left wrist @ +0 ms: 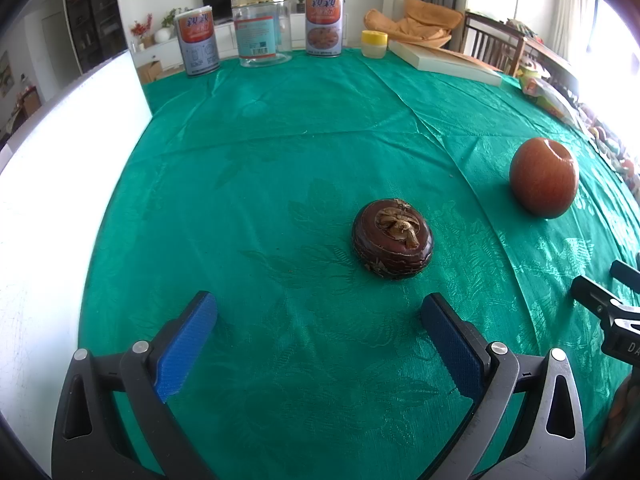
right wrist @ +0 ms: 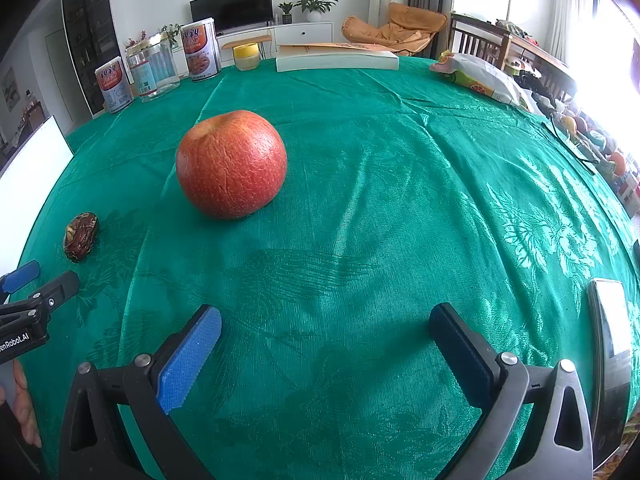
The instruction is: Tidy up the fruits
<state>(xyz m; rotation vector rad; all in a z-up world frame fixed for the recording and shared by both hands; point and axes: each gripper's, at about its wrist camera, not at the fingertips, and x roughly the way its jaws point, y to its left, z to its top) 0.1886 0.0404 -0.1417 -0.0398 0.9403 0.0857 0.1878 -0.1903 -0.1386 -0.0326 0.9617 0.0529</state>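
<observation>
A dark brown mangosteen [left wrist: 393, 239] lies on the green tablecloth [left wrist: 280, 160], a short way ahead of my left gripper [left wrist: 320, 312] and slightly right of its centre. That gripper is open and holds nothing. A wrinkled red apple [left wrist: 544, 177] sits farther right. In the right wrist view the red apple [right wrist: 231, 164] rests ahead and left of my right gripper [right wrist: 326, 326], which is open with nothing between its blue pads. The mangosteen [right wrist: 81, 236] shows at the far left there, near the left gripper's fingertips [right wrist: 24, 274].
Two printed cans [left wrist: 197, 42] [left wrist: 324, 24], a clear jar [left wrist: 262, 30], a yellow-lidded cup [left wrist: 374, 44] and a white book [left wrist: 444, 60] line the far edge. A white board [left wrist: 60, 180] stands at the left. Snack bags [right wrist: 480, 74] lie at the right; a phone [right wrist: 608, 320] lies near right.
</observation>
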